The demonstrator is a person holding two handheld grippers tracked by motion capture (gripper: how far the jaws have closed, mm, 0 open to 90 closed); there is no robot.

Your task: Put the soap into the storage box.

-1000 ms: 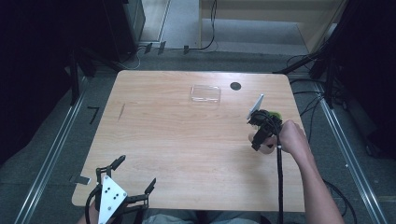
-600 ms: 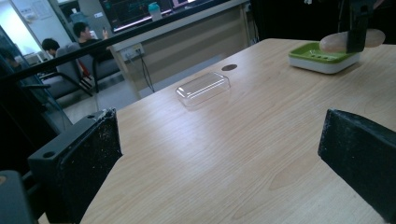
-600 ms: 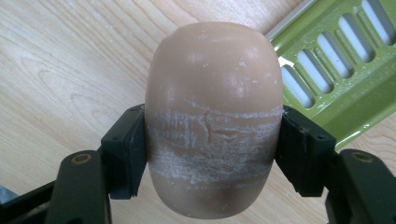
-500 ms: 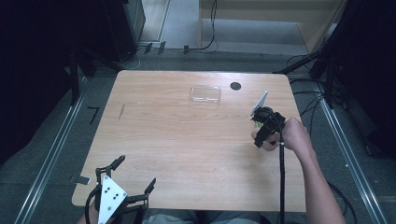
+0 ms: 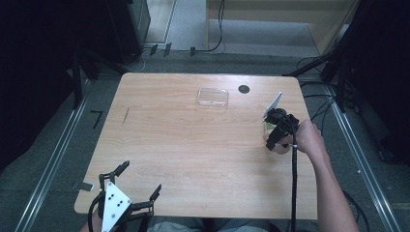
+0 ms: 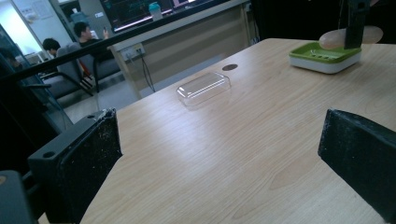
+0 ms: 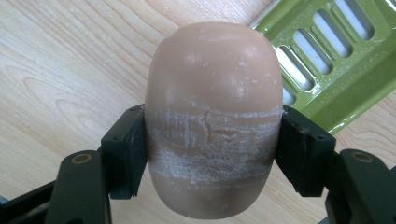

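My right gripper (image 7: 212, 151) is shut on a tan oval soap bar (image 7: 212, 93), its pads pressing both sides. The soap hangs just above the wood, next to the corner of a green slotted soap dish (image 7: 336, 70). From above, the right gripper (image 5: 276, 133) sits near the table's right edge over the dish (image 5: 267, 126). In the left gripper view the soap (image 6: 334, 38) hovers over the dish (image 6: 324, 58). My left gripper (image 5: 140, 177) rests at the near left edge, open and holding nothing, its black pads (image 6: 88, 163) wide apart.
A clear plastic lid (image 5: 212, 96) lies flat at the far middle of the wooden table (image 5: 193, 145), also seen from the left gripper (image 6: 204, 86). A small black round spot (image 5: 243, 89) lies beside it. A cable (image 5: 293, 183) trails from the right gripper along the forearm.
The right hand with the soap has drifted very slightly to the right beside the dish. The left gripper has stayed put.
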